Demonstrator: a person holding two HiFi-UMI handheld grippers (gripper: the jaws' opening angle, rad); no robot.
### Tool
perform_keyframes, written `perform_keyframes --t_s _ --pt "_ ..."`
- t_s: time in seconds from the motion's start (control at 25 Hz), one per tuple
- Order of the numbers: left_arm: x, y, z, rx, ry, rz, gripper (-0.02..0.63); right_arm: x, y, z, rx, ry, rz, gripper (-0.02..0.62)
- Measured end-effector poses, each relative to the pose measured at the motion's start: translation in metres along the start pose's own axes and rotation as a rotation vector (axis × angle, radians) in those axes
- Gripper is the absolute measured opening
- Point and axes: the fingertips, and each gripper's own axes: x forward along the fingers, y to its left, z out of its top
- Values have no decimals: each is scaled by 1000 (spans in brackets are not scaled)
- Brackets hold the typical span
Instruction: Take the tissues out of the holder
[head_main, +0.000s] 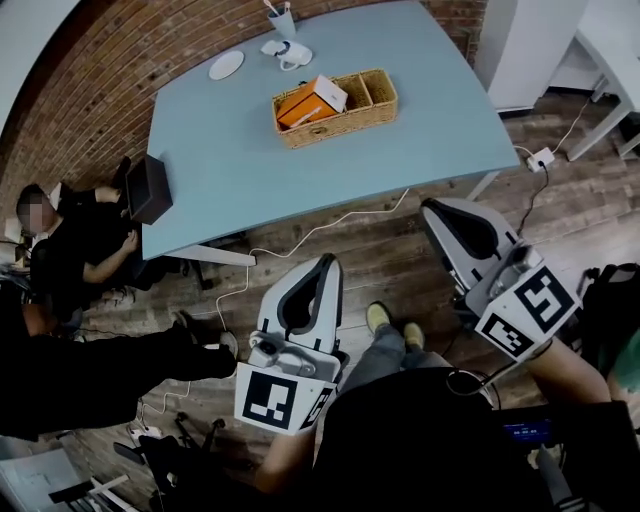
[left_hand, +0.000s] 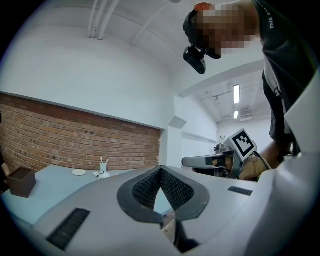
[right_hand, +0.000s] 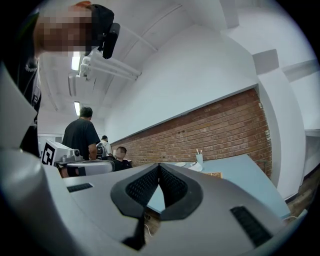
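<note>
An orange and white tissue pack (head_main: 311, 100) lies in the left part of a wicker basket holder (head_main: 375, 105) on the blue table (head_main: 230, 150). Both grippers hang over the wooden floor, short of the table's near edge and well apart from the basket. The left gripper (head_main: 329, 259) points toward the table with its jaws shut and nothing in them; in its own view the left gripper (left_hand: 160, 170) shows black pads that meet at the tip. The right gripper (head_main: 433, 206) is likewise shut and empty, and in its own view the right gripper (right_hand: 159, 166) shows its pads touching.
A cup with sticks (head_main: 283, 20), a white plate (head_main: 226, 65) and a small white dish stand at the table's far end. A dark brown box (head_main: 150, 187) sits at its left edge, beside a seated person (head_main: 85, 240). Cables and a power strip (head_main: 541, 157) lie on the floor.
</note>
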Motion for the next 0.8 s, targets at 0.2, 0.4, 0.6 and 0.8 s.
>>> perform_keyframes --t_s 0.2,0.4,0.6,0.8 --pt "12 21 2 -5 -16 -10 2 21 -7 3 -17 18 -13 -8" --pt "16 43 0 -30 -26 -4 2 41 -11 4 -29 36 -21 -8" --pt "14 67 -1 -39 -29 12 2 60 -9 0 -31 55 -20 -8" --pt "14 77 -5 -54 -28 8 2 67 -7 -4 -30 60 -28 -8"
